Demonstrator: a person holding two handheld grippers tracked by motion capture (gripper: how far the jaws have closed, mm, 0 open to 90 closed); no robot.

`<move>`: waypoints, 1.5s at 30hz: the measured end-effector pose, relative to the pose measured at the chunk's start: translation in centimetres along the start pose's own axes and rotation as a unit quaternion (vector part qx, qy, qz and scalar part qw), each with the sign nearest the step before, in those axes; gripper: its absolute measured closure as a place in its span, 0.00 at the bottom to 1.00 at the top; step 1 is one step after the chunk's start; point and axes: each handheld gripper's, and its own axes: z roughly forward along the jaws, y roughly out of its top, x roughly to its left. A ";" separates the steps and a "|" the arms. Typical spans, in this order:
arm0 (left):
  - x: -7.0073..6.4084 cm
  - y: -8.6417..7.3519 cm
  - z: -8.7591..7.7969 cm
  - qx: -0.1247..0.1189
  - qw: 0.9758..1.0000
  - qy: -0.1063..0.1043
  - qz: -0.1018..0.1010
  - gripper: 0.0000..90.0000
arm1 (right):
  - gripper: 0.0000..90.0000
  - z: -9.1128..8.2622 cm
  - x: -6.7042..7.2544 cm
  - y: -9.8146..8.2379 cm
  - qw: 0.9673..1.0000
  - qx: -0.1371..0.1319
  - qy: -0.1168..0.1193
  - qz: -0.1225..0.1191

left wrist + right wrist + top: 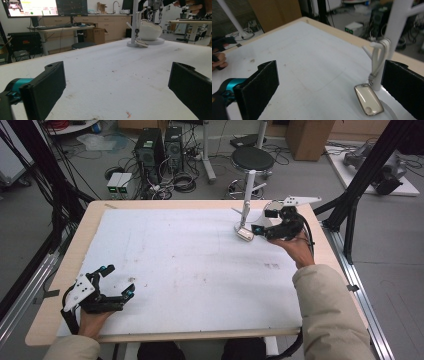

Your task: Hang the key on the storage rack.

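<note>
My right hand-held gripper [332, 85] is wide open and holding nothing. The keychain tag [368, 99] hangs off the white stand [398, 30], lower right between my jaws, far across the bench [60, 270] from my left.

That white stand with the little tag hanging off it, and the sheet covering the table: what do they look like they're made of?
The white stand looks like smooth moulded plastic or painted metal; its even matte white leaves that open. The tag seems to have a metal rim around a glossy clear face, going by its highlights. The sheet looks like matte white foam board or paper, stained, over a pale wood table.
</note>
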 end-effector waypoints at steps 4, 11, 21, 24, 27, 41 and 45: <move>0.0 0.0 0.0 0.000 1.000 0.000 -0.001 0.02 | 0.01 -1.5 2.3 -2.0 0.999 -0.036 0.003 -0.037; 0.0 0.0 0.1 0.002 1.000 0.000 -0.002 0.02 | 0.01 -3.7 4.9 -6.2 0.992 -0.098 -0.024 -0.070; 0.0 0.0 0.0 0.001 1.000 0.003 -0.004 0.02 | 0.01 -4.4 5.6 -11.4 0.988 -0.137 -0.035 -0.069; 0.0 0.0 0.0 0.000 1.000 0.003 -0.003 0.02 | 0.01 -4.4 5.5 -12.6 0.988 -0.140 -0.043 -0.056; 0.1 0.0 0.0 -0.003 1.000 0.002 -0.003 0.02 | 0.01 -4.4 5.5 -13.4 0.986 -0.147 -0.054 -0.056; 0.0 0.0 0.1 0.004 1.000 0.001 -0.002 0.02 | 0.00 -3.5 5.3 -16.8 0.986 -0.146 -0.075 -0.027; 0.0 0.0 0.1 0.008 1.000 0.001 -0.001 0.02 | 0.00 -3.6 5.3 -16.9 0.985 -0.152 -0.074 -0.026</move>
